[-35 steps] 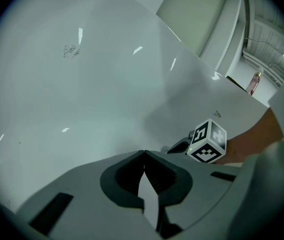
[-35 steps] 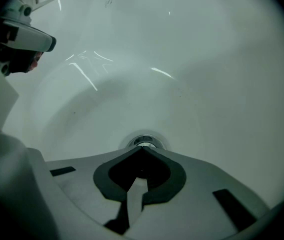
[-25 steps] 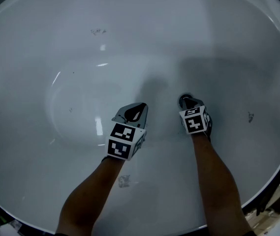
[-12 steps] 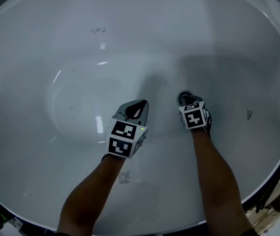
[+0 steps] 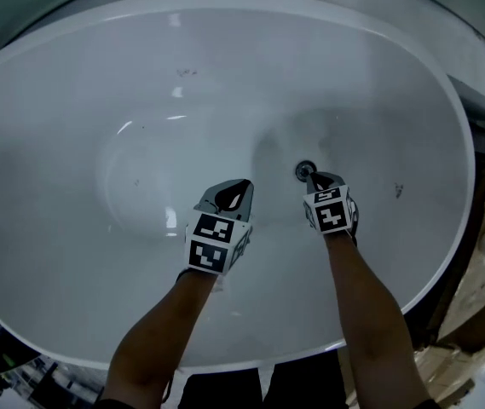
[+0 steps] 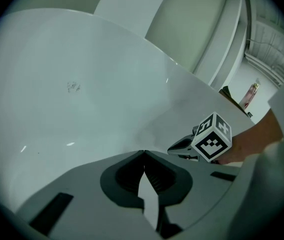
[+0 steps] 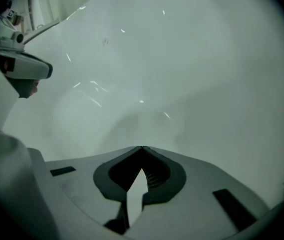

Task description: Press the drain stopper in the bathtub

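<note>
1. Bathtub (image 5: 72,100): white and oval. Its near rim is crossed by both forearms; the far end is cut off at the top of the head view.
2. Drain stopper (image 5: 304,169): a small dark ring on the tub floor, right of centre. Its near edge is covered by the tip of the right gripper (image 5: 316,177). Whether the tip touches it or stands just above it cannot be told. The right gripper view shows only bare tub wall ahead of the jaws.
3. Right gripper (image 7: 142,147): jaws pressed together at the tips, with nothing between them.
4. Left gripper (image 6: 144,152): jaws likewise closed tip to tip and empty. In the head view it (image 5: 243,183) sits over the tub floor, left of the stopper and apart from it.
5. In the left gripper view, the right gripper (image 6: 175,147) is partly hidden behind the left gripper's body.
6. Grey part (image 7: 24,68): cut off at the left edge of the right gripper view, not identifiable.
7. Small dark marks (image 5: 186,72) dot the far wall.
8. Clutter (image 5: 481,288) beyond the right rim is dim and cut off.
</note>
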